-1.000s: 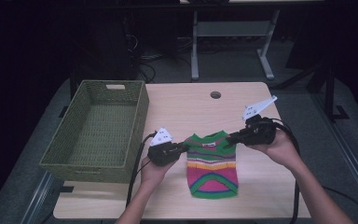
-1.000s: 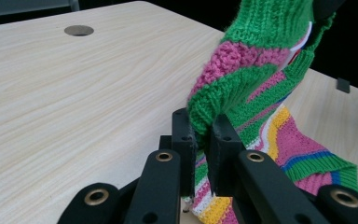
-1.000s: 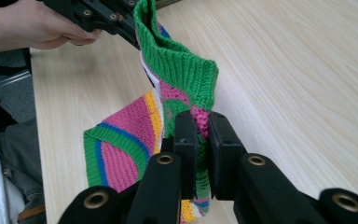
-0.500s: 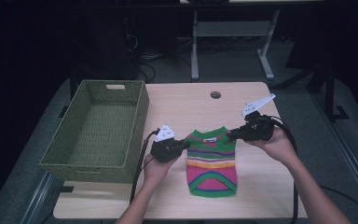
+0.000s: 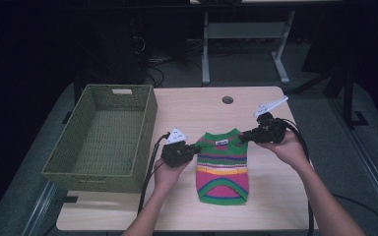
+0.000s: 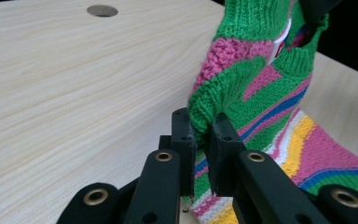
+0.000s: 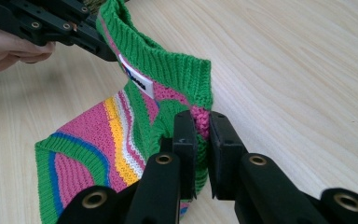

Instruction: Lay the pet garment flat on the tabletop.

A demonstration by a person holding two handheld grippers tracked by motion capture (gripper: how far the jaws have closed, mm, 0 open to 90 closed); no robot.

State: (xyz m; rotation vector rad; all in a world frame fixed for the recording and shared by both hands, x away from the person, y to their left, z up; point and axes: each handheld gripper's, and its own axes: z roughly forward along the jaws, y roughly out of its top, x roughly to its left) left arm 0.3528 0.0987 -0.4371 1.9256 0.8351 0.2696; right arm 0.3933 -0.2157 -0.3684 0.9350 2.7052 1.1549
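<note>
Dark room all round, and the pale tabletop carries a green basket along its left edge. My left hand-held gripper is clamped on one shoulder of the striped sweater, my right hand-held gripper on the other; the hem lies toward the tabletop's near edge. Each bite is thin, so knit could slip out, or sag and fold unevenly. Its underside is hidden, and the label is too small to read.

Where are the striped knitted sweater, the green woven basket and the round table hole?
Striped knitted sweater [image 5: 222,169], high view, its middle stripes.
Green woven basket [image 5: 147,129], high view, right wall.
Round table hole [image 5: 227,100], high view, its centre.
</note>
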